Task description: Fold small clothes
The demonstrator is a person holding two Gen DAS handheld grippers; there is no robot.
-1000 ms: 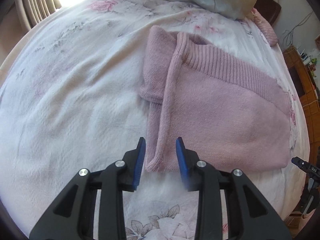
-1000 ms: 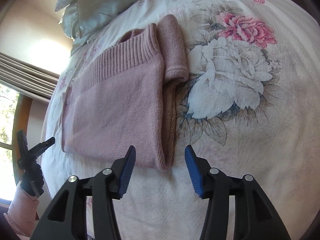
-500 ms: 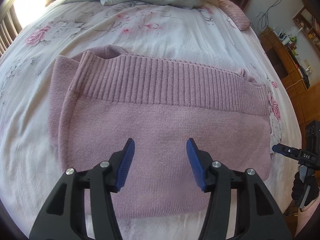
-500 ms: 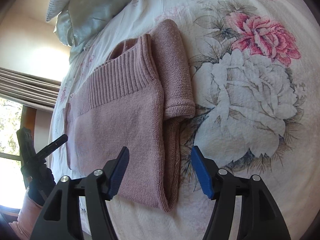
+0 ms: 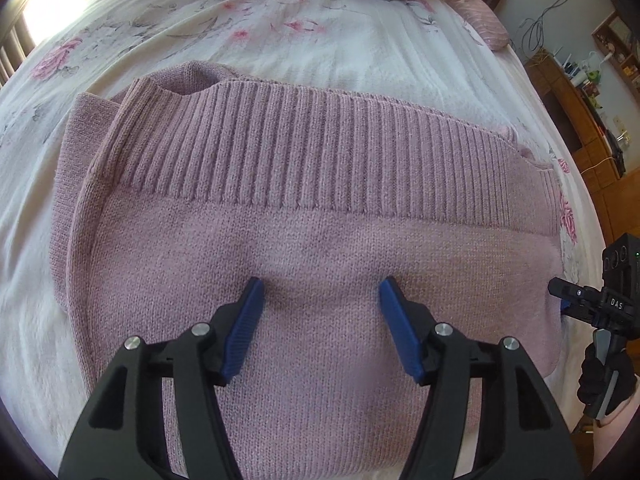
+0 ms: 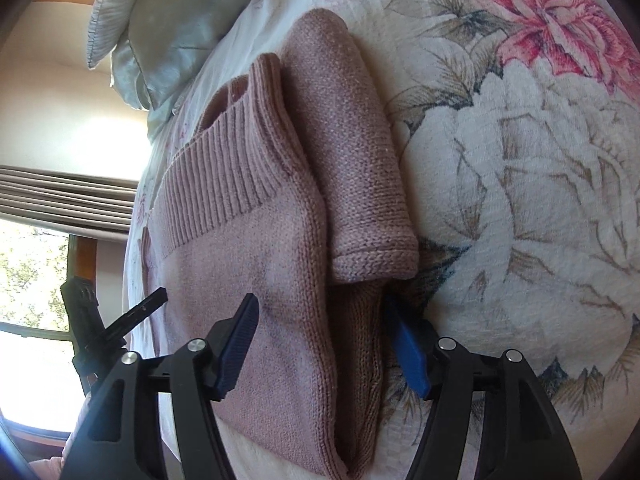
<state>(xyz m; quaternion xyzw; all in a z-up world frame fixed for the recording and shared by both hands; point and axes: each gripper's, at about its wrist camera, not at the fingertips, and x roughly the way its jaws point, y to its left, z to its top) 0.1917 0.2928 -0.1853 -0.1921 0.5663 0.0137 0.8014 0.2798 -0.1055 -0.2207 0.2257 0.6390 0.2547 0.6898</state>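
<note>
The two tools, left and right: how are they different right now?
The left tool presses down on the middle of the pink sweater, both tips on the knit. The right tool sits at the sweater's folded edge, one tip on the knit and one on the bedspread beside it. Both are black with blue pads, open and holding nothing.

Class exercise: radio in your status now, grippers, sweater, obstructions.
Left gripper open, over the pink sweater body. Right gripper open, straddling the sweater's folded side edge. Sweater lies part folded on the floral bedspread. Nothing blocking.
</note>
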